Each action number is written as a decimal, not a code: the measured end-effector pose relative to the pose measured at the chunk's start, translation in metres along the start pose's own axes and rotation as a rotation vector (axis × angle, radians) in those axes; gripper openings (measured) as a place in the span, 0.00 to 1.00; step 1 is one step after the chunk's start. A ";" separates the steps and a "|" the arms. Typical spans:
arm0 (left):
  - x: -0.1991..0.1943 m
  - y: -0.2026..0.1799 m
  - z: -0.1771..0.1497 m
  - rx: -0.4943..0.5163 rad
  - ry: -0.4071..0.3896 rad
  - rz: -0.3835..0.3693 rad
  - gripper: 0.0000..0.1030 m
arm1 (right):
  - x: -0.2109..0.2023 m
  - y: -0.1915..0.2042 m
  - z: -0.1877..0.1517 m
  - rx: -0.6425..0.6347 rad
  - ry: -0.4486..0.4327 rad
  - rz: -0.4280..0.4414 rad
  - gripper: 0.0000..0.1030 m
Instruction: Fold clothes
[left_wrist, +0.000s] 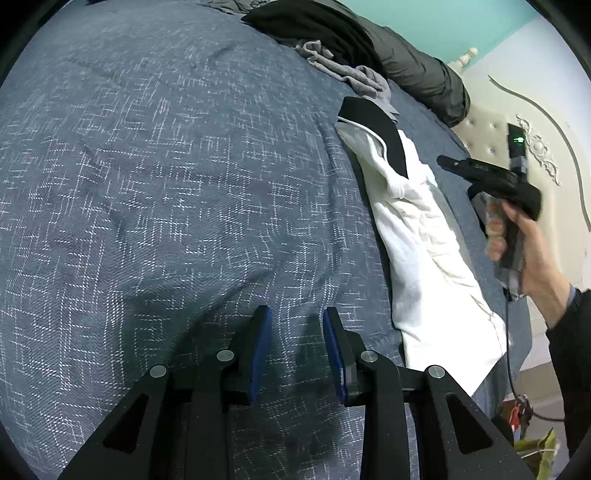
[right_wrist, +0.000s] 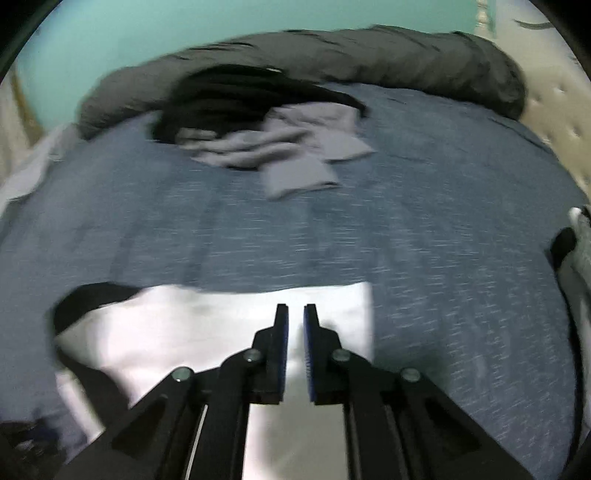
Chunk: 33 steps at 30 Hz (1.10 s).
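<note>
A white garment with black trim (left_wrist: 424, 236) lies stretched along the right side of the blue-grey bedspread (left_wrist: 166, 166). My left gripper (left_wrist: 297, 314) hovers over bare bedspread to its left, open, with nothing between the blue pads. My right gripper (left_wrist: 443, 161), held by a hand (left_wrist: 532, 251), hangs in the air beyond the garment's far side. In the blurred right wrist view the right gripper (right_wrist: 295, 310) is above the white garment (right_wrist: 207, 325). Its jaws stand a narrow slit apart and hold nothing.
A crumpled grey garment (right_wrist: 295, 151) and a black one (right_wrist: 229, 99) lie at the bed's far side, in front of a dark rolled duvet (right_wrist: 369, 51). A cream tufted headboard (left_wrist: 517, 110) stands at the right. A cable (left_wrist: 511, 354) trails from the right gripper.
</note>
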<state>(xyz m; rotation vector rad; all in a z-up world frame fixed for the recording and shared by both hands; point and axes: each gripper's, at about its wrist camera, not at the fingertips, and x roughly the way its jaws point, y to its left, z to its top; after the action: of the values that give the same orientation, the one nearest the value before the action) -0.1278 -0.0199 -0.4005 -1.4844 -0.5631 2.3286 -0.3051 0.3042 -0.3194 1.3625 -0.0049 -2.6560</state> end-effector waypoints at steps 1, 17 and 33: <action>0.000 0.000 0.001 0.001 -0.001 0.001 0.30 | -0.007 0.008 -0.003 -0.016 0.001 0.032 0.11; -0.006 -0.011 0.004 0.019 -0.028 0.006 0.30 | -0.056 0.106 -0.092 -0.308 0.060 0.187 0.31; -0.005 -0.010 0.006 0.012 -0.039 0.003 0.30 | -0.037 0.117 -0.104 -0.359 0.125 0.181 0.03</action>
<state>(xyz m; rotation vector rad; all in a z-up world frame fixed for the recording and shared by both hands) -0.1312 -0.0145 -0.3897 -1.4387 -0.5562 2.3640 -0.1841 0.2012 -0.3422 1.3318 0.3302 -2.2810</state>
